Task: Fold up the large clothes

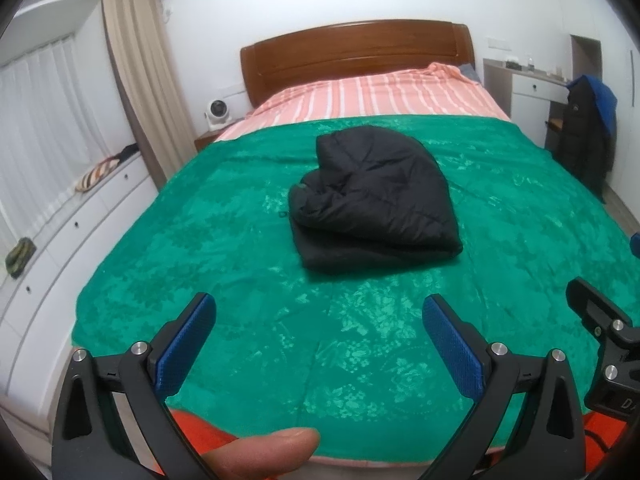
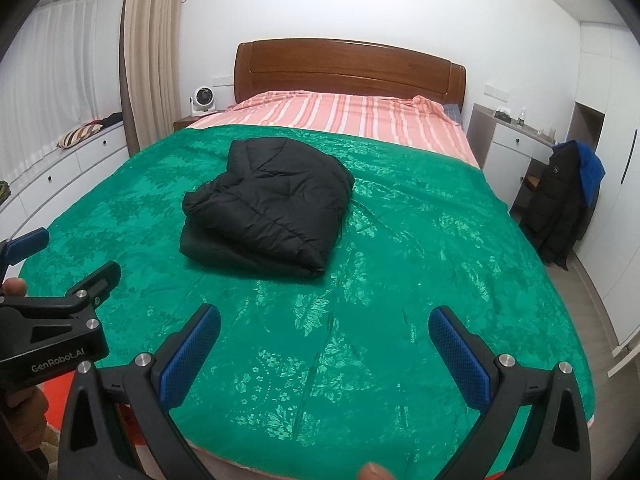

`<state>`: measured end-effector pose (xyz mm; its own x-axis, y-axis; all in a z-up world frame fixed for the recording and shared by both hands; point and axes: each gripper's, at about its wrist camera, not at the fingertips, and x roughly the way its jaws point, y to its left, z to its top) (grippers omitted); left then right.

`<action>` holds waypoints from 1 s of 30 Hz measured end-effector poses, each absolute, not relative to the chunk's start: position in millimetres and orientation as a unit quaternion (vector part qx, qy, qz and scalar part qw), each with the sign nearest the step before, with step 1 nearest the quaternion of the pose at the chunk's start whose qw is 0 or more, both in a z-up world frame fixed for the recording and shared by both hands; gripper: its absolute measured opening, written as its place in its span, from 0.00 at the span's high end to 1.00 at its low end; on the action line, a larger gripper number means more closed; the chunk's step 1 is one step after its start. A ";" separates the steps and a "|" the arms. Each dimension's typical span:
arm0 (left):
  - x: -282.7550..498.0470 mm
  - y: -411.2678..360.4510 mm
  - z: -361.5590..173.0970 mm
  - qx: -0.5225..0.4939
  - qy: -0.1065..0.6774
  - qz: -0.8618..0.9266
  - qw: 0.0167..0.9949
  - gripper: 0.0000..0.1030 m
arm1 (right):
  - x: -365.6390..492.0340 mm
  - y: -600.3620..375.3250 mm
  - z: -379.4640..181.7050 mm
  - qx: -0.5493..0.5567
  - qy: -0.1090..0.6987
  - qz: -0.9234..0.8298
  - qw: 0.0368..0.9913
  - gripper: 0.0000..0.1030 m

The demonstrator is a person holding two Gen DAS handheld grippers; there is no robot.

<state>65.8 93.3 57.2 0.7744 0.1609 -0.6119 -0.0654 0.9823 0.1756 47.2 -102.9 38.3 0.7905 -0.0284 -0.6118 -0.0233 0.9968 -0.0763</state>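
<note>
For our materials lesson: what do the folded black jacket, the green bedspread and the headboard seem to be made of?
Folded black puffy jacket: probably padded synthetic shell, quilted seams, soft sheen. Shiny green floral bedspread: satin-like fabric, glossy woven flowers. Brown headboard: apparently varnished wood, visible grain.

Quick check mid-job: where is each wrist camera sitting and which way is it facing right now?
Left wrist: at the foot of the bed, facing the headboard; shows the open left hand-held gripper, a thumb and the right one's edge.
Right wrist: beside it, same heading; shows the open right hand-held gripper and the left one at its left.
Shared: folded black jacket on the green blanket.
</note>
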 end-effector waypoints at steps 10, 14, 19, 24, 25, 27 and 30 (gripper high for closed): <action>62.2 93.7 63.7 0.066 0.326 0.051 0.942 0.00 | 50.7 -95.9 44.4 -0.040 0.323 0.009 0.945 0.00; 62.2 94.7 63.8 0.060 0.329 0.049 0.941 0.00 | 50.6 -93.9 43.6 -0.040 0.326 0.015 0.944 0.00; 61.7 97.5 64.8 0.051 0.331 0.044 0.941 0.00 | 50.1 -91.3 46.4 -0.041 0.323 0.019 0.945 0.00; 61.3 100.4 66.6 0.046 0.329 0.044 0.942 0.00 | 51.8 -90.3 46.2 -0.042 0.322 0.016 0.946 0.00; 61.5 100.3 66.4 0.046 0.330 0.044 0.942 0.00 | 51.9 -89.7 45.4 -0.042 0.324 0.016 0.945 0.00; 61.8 101.2 66.1 0.044 0.332 0.045 0.941 0.00 | 51.9 -88.0 44.7 -0.045 0.325 0.017 0.945 0.00; 61.6 101.6 66.2 0.042 0.332 0.047 0.941 0.00 | 51.0 -85.2 43.0 -0.049 0.327 0.019 0.944 0.00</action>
<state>61.6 101.6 66.2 0.7754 0.1155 -0.6209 -0.0597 0.9921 0.1100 51.0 -85.2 43.0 0.7858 0.0047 -0.6185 -0.0688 0.9944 -0.0798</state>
